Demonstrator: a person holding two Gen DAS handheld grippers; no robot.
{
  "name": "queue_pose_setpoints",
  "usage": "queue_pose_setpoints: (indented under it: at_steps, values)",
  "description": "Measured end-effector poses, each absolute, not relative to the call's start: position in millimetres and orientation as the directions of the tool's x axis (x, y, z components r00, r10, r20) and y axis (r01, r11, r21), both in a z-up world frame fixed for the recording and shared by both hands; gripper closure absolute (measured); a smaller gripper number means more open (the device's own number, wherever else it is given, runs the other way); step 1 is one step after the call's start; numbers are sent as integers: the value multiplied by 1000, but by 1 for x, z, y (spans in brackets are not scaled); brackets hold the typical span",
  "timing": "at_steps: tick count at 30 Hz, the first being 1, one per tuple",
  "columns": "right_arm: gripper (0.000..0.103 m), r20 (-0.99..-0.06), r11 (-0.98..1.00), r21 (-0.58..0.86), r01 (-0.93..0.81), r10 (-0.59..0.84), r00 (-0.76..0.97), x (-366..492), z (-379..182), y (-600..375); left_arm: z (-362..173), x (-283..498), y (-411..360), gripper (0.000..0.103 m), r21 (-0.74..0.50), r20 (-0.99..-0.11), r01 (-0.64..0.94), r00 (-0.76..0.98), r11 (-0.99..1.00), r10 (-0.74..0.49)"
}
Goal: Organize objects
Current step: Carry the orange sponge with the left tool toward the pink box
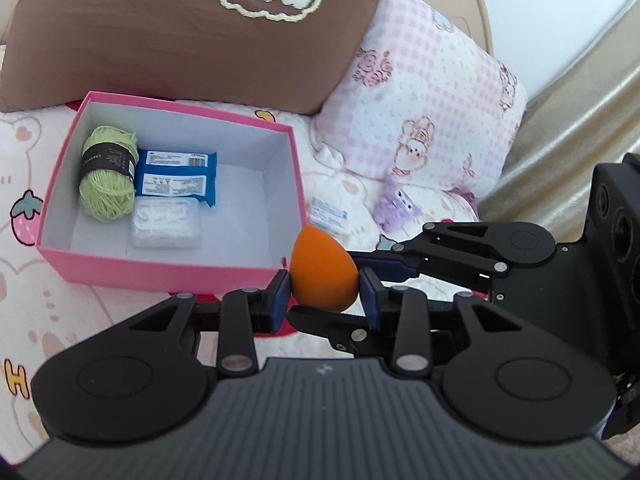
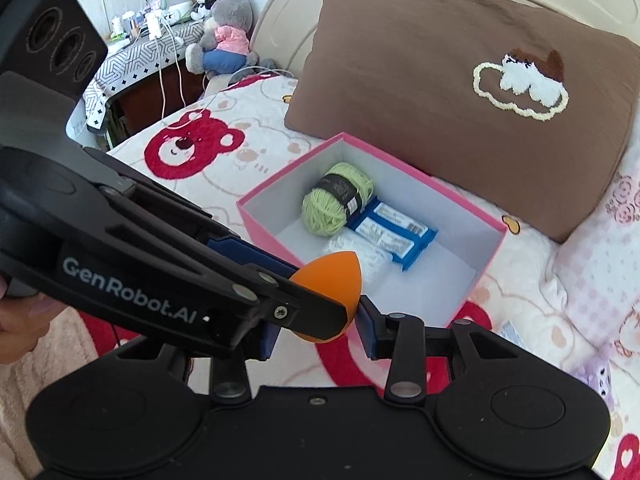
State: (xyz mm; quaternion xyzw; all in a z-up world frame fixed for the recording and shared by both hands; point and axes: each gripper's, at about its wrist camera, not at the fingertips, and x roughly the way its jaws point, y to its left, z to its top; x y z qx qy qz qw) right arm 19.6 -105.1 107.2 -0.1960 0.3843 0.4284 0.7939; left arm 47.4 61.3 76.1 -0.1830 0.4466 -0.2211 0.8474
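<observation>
Here, pinching an orange sponge [image 1: 324, 276] between left gripper [image 1: 325, 300] and right gripper [image 2: 318, 334], both narrowed onto it, just outside the pink box [image 1: 168, 276], near its corner. Likely light, soft, squashy; best taken gently around the fat middle.

"GenRobot.AI" on left gripper [image 2: 320, 280]

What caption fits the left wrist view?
Both hand-held grippers pinch an orange sponge beside the pink box.
</observation>
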Motion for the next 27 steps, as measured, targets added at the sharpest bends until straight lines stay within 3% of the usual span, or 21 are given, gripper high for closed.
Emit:
queue_pose_setpoints:
  at_steps: [27]
  values:
    - [58, -739, 634, 87, -769, 558, 376, 117, 56, -36, 24, 150, 113, 66, -486, -662, 141, 586, 863, -469]
